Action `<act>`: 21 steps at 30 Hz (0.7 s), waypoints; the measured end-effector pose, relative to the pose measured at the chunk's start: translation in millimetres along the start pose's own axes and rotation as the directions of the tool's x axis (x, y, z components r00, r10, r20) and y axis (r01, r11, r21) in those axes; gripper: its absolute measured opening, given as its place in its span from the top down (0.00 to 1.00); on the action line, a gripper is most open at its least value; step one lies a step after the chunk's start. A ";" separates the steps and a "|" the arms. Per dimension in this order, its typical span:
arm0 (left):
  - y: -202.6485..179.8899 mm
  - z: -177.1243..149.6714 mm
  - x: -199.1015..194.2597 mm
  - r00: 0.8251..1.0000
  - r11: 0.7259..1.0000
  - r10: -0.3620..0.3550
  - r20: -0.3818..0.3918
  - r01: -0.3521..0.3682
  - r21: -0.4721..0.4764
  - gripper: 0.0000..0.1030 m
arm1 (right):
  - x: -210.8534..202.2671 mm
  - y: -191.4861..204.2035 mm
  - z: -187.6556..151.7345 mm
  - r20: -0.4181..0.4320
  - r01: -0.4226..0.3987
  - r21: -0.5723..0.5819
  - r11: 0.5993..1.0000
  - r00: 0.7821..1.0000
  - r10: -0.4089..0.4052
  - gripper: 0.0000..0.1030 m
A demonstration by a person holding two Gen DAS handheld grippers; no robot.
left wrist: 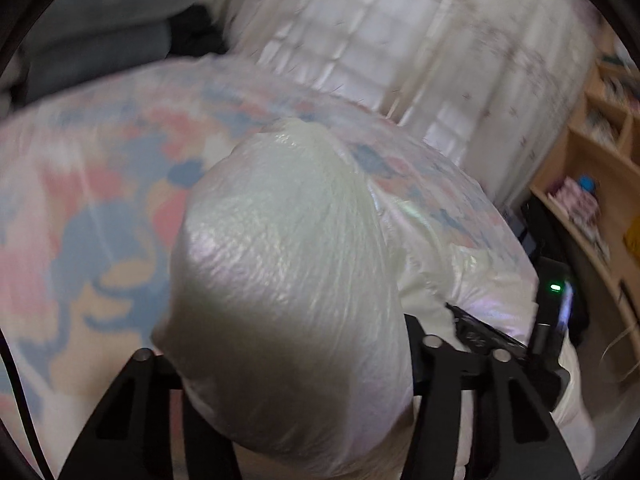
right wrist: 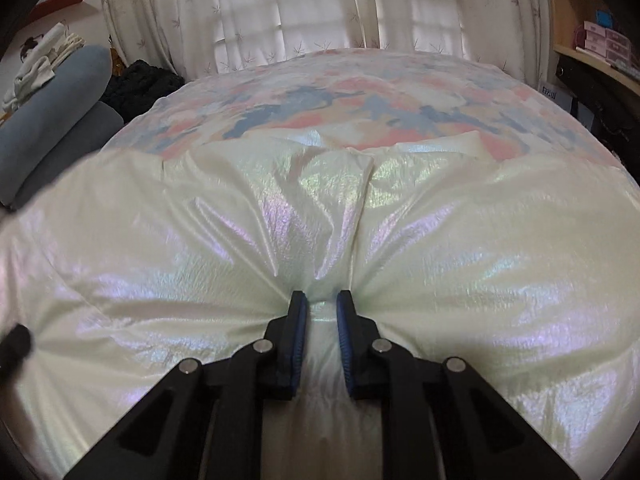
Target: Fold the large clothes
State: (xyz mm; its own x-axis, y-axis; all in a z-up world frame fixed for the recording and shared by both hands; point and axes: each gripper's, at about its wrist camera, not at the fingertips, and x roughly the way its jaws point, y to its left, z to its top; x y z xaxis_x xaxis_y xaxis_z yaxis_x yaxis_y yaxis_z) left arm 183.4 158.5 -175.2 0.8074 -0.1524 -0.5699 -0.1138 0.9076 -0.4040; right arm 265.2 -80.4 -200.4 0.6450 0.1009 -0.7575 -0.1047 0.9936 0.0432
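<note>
- The garment (right wrist: 460, 240) is one large, puffy, cream piece with a pearly sheen, lying on a bed with a pink, blue and cream patterned cover (right wrist: 320, 92); it spreads side to side across the near part of the bed, its long axis running left to right in the right wrist view.
- The right hand-held gripper (right wrist: 321, 300) is pressed together on a gathered ridge of the fabric directly ahead of it; creases fan out from the pinch to both sides.
- The left hand-held gripper (left wrist: 280, 360) has a bulging lump of the same garment (left wrist: 288, 264) between its half-spread fingers; the lump hides the pads, so whether they press on it cannot be told.
- Both hands are at the garment, so neither is clearly nearer; the free cloth lies ahead of them, toward the curtains (right wrist: 280, 8).
- Count: one garment, two hand-held grippers, one bed, wooden shelves (left wrist: 592, 168) at the right.
</note>
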 end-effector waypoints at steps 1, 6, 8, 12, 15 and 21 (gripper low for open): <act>-0.7 4.3 -5.3 1.000 1.000 -0.001 0.008 0.001 0.016 0.55 | 0.9 1.1 -0.8 0.001 0.001 -0.001 1.000 1.000 -0.001 0.85; -35.6 14.4 -19.7 0.999 0.994 0.007 0.049 -0.013 0.106 0.61 | 4.1 -2.0 -5.1 0.005 -0.045 0.034 0.998 0.999 0.045 0.85; -47.7 17.4 -24.3 0.998 0.991 0.003 0.061 -0.010 0.130 0.62 | 5.2 -7.1 -6.0 0.008 -0.069 0.052 0.996 0.998 0.068 0.85; -79.7 19.4 -34.3 0.995 0.977 -0.014 0.095 -0.007 0.214 0.65 | 7.7 -16.3 -4.6 0.015 -0.113 0.082 0.990 0.994 0.112 0.85; -111.4 20.2 -39.8 0.992 0.956 -0.027 0.120 -0.009 0.292 0.65 | 8.5 -22.5 -4.3 0.012 -0.144 0.103 0.984 0.990 0.144 0.85; -158.0 22.1 -50.6 0.987 0.924 -0.026 0.160 -0.037 0.381 0.65 | 2.4 -25.7 11.8 -0.099 -0.169 0.089 0.982 0.979 0.178 0.85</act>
State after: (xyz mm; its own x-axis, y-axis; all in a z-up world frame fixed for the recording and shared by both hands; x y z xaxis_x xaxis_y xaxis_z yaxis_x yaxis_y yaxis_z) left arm 173.3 31.5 -66.7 0.8924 -0.1118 -0.4371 0.0857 0.9932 -0.0790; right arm 278.4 -105.1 -195.7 0.5381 0.2703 -0.7984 -0.1443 0.9628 0.2286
